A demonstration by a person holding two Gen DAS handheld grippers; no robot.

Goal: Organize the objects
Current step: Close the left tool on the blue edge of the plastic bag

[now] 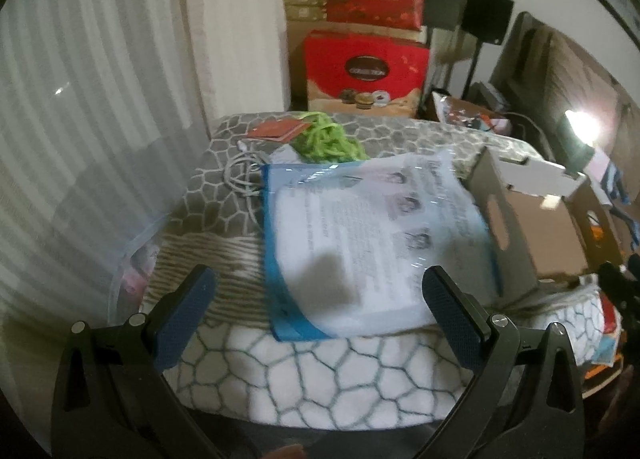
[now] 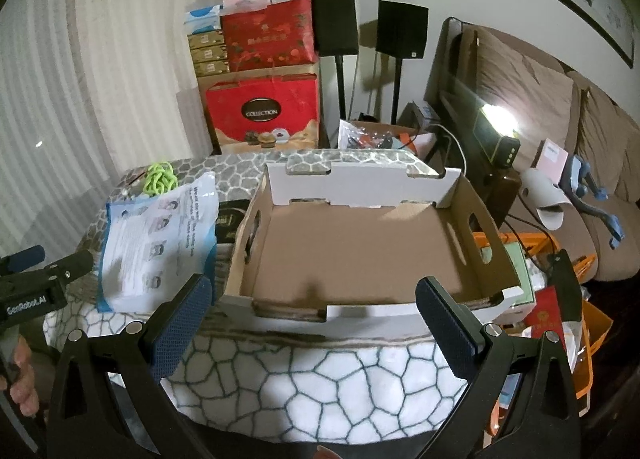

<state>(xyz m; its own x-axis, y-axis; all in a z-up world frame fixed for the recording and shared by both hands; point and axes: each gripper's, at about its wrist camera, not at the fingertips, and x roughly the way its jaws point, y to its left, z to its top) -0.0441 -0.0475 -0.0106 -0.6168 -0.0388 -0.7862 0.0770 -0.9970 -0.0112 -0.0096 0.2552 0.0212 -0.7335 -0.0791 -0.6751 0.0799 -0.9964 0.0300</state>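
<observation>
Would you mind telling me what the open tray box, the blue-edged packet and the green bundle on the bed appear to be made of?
The open tray box looks like corrugated cardboard: matte brown inside, white outside, with fluted cut edges. The blue-edged packet appears to be glossy clear plastic film over a printed sheet, judging by the glare streaks. The green bundle seems to be soft cord or yarn in loose loops; blur leaves the fibre uncertain.

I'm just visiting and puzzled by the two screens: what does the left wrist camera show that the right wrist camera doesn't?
Only the left wrist view shows a grey cable coiled on the blanket and a red card beside the green cord.

Only the right wrist view shows the cardboard box's bare inside, the sofa, and the left gripper from the side.

Both show the plastic packet, green cord, cardboard box and red gift boxes.
</observation>
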